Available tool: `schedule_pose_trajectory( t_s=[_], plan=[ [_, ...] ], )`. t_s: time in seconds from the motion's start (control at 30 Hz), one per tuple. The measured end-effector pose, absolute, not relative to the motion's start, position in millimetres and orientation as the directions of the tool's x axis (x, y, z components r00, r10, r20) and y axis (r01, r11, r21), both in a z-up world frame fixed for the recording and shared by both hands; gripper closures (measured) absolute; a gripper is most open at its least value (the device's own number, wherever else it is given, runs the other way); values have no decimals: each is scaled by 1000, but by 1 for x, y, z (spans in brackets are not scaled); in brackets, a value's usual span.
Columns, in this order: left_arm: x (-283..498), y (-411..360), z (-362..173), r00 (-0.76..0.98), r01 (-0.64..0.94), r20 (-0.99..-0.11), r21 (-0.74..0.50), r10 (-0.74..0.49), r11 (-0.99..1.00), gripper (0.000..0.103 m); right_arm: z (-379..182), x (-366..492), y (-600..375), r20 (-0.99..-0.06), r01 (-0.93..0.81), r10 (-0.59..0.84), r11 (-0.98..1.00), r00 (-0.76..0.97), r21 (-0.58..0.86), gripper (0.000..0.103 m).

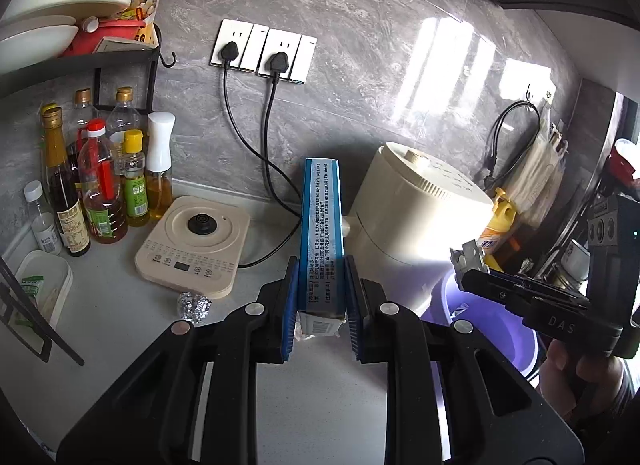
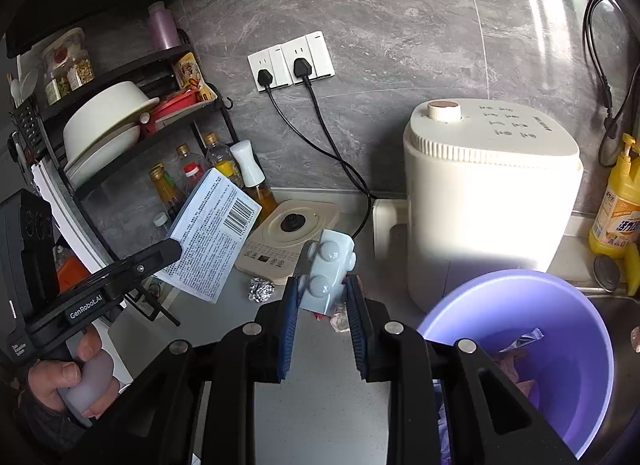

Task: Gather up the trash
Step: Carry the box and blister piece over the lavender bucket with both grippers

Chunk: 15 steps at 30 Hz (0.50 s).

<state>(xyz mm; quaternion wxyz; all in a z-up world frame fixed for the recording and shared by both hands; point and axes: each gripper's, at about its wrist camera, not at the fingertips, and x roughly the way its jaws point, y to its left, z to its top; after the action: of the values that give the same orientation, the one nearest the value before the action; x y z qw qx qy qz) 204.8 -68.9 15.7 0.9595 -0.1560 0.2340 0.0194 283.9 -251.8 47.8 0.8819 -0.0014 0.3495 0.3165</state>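
Left gripper (image 1: pixel 320 297) jaws clamp a blue carton (image 1: pixel 322 233); right gripper (image 2: pixel 322 301) jaws clamp a blister pack (image 2: pixel 329 271), both above the table. Purple bin (image 2: pixel 500 285) (right, near) already holds wrappers. Foil ball (image 2: pixel 261 290) remains uncollected.

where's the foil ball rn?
Foil ball lies loose on the counter just in front of the beige induction base, left of the left gripper; in the right wrist view it sits below that base, beside the held blue box.
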Motion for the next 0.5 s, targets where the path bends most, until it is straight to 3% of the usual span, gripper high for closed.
schedule_pose_trajectory(
  t_s=[0.5],
  plan=[
    [213, -148, 33, 916, -47, -391, -330, -91, 943, 82, 43, 301, -340, -638, -500, 483, 849, 600, 173, 76]
  ],
)
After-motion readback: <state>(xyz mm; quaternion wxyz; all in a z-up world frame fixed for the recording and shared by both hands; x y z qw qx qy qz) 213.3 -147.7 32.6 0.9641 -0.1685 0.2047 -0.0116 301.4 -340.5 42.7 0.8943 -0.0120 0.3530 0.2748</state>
